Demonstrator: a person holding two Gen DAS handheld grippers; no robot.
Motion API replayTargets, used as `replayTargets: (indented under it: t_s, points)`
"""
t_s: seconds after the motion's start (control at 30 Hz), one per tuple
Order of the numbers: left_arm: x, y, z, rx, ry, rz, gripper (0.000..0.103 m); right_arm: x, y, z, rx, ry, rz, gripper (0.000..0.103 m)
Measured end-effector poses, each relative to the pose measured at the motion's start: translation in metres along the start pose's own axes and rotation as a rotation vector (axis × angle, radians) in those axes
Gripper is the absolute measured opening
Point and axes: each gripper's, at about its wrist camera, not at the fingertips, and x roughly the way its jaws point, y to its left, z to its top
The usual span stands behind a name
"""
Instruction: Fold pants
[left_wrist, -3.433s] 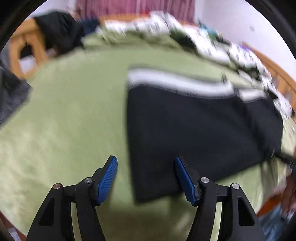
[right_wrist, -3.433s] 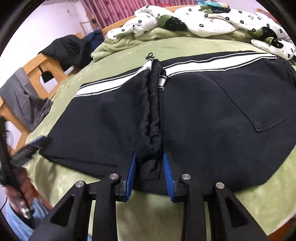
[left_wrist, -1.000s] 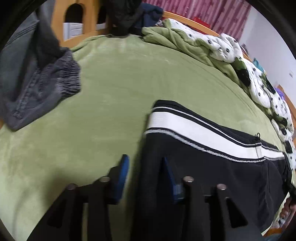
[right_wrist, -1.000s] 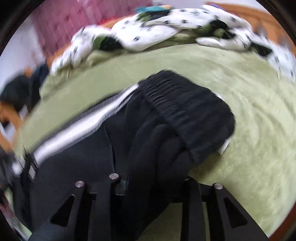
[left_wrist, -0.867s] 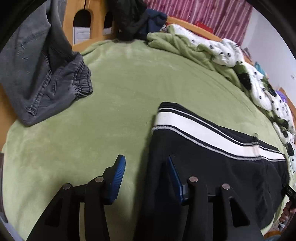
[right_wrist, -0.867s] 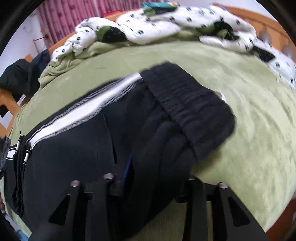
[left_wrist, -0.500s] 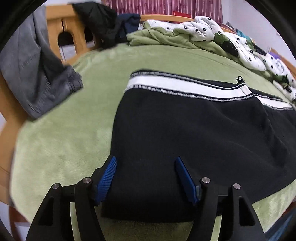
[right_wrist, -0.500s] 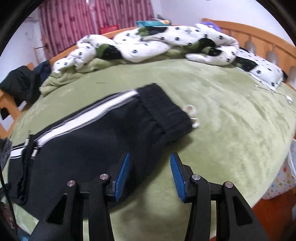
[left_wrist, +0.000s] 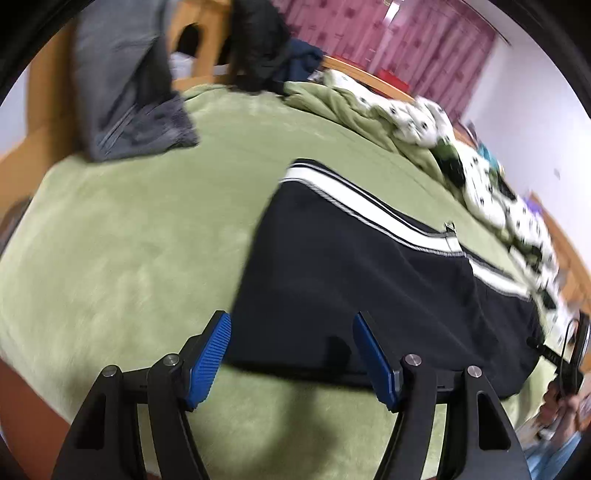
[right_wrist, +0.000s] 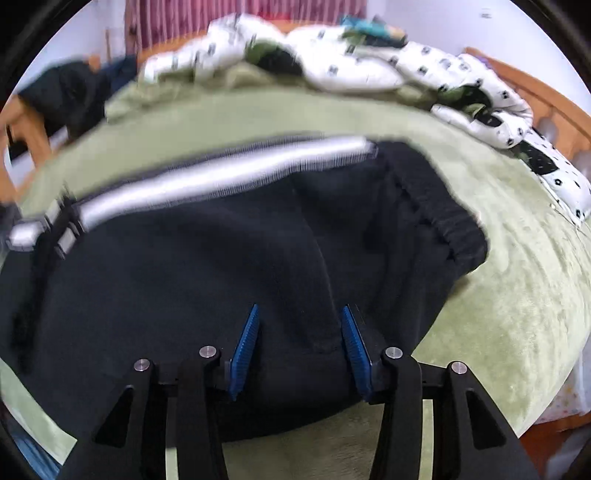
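Black pants with a white side stripe lie flat on a green blanket. My left gripper is open over the near left corner of the pants, blue pads apart, holding nothing. In the right wrist view the pants fill the middle, with the ribbed waistband at the right end. My right gripper is open just above the near edge of the pants, fabric showing between the pads, not pinched.
The green blanket covers the bed. Grey trousers hang over the wooden bed frame at far left. A spotted white duvet is heaped along the far side. Dark clothes lie at the far corner. Bed edge runs close below both grippers.
My right gripper has let go of the waistband end, which now lies flat, and has moved in over the near edge. My left gripper has swung left and stays open.
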Motion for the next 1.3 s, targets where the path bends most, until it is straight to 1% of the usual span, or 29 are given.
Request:
replayTargets:
  t_s: [0.03,0.13,0.27,0.3,0.37,0.43,0.5,0.57,0.6,0.63,0.67,0.7,0.73,0.83,0.9,0.97,1.0,1.17,1.3]
  points:
    - [0.0,0.007,-0.004,-0.034,0.014,-0.011,0.067,-0.005,0.007,0.003,-0.001,-0.004,0.038,0.047]
    - [0.006,0.022,-0.012,-0.107,0.058,-0.05,0.067,-0.015,0.034,0.009,-0.045,-0.027,0.095,0.047]
    - [0.01,0.033,-0.012,-0.173,0.06,-0.134,0.067,-0.021,0.067,0.009,-0.101,-0.058,0.143,0.048]
    - [0.016,0.036,-0.011,-0.201,0.074,-0.166,0.067,-0.02,0.074,0.006,-0.105,-0.051,0.159,0.049]
    - [0.023,0.043,-0.01,-0.26,0.083,-0.191,0.067,-0.016,0.081,0.001,-0.105,-0.027,0.18,0.049]
    - [0.026,0.043,-0.008,-0.282,0.077,-0.205,0.067,-0.009,0.08,-0.001,-0.101,-0.008,0.183,0.049]
    - [0.03,0.038,-0.008,-0.276,0.076,-0.19,0.065,-0.009,0.079,-0.004,-0.093,-0.002,0.169,0.049]
    - [0.031,0.031,-0.007,-0.257,0.068,-0.16,0.063,-0.01,0.075,-0.005,-0.086,-0.027,0.139,0.049]
    - [0.033,0.026,-0.007,-0.237,0.066,-0.14,0.051,-0.011,0.073,-0.006,-0.084,-0.041,0.129,0.049]
    - [0.034,0.022,-0.006,-0.222,0.066,-0.106,0.044,-0.01,0.072,-0.006,-0.085,-0.047,0.12,0.049]
    - [0.034,0.021,-0.004,-0.209,0.059,-0.08,0.041,-0.011,0.069,-0.006,-0.085,-0.051,0.11,0.049]
    - [0.033,0.018,-0.004,-0.189,0.049,-0.059,0.033,-0.011,0.066,-0.007,-0.086,-0.053,0.113,0.049]
    - [0.031,0.014,-0.003,-0.173,0.034,-0.054,0.027,-0.011,0.064,-0.006,-0.087,-0.054,0.115,0.049]
    - [0.022,0.007,-0.002,-0.138,0.0,-0.024,0.023,-0.014,0.055,-0.007,-0.073,-0.073,0.083,0.049]
    - [0.02,0.004,-0.001,-0.136,-0.011,-0.002,0.022,-0.015,0.047,-0.007,-0.042,-0.058,0.115,0.049]
    - [0.016,0.003,0.0,-0.148,-0.029,0.011,0.021,-0.014,0.039,-0.008,-0.02,-0.009,0.174,0.049]
    - [0.013,0.002,0.0,-0.155,-0.043,0.014,0.021,-0.013,0.038,-0.008,-0.016,0.001,0.179,0.049]
    - [0.006,-0.01,0.001,-0.137,-0.081,0.048,0.02,-0.017,0.026,-0.013,-0.004,-0.016,0.171,0.049]
    - [0.003,-0.012,0.004,-0.14,-0.087,0.031,0.017,-0.018,0.021,-0.017,0.015,-0.003,0.158,0.049]
